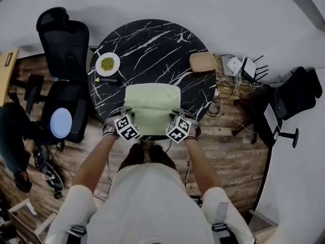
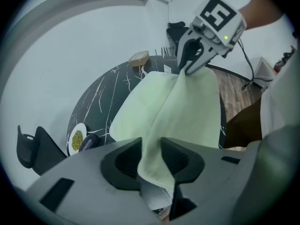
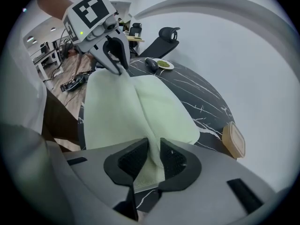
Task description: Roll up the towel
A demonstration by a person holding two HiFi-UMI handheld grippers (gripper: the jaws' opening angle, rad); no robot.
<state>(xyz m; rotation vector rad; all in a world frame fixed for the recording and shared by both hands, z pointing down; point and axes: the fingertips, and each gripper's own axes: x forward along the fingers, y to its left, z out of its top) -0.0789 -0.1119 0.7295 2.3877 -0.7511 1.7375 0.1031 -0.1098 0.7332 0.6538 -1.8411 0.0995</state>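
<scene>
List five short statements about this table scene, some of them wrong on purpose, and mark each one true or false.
1. The green towel lies on a round black table. True.
2. The left gripper and the right gripper each have the towel between their jaws. True.
3. The towel is already rolled up. False: it lies mostly spread out.
4. The plate stands on the towel. False: it stands on the table, apart from the towel.
5. A tan box sits near the table's edge. True.
</scene>
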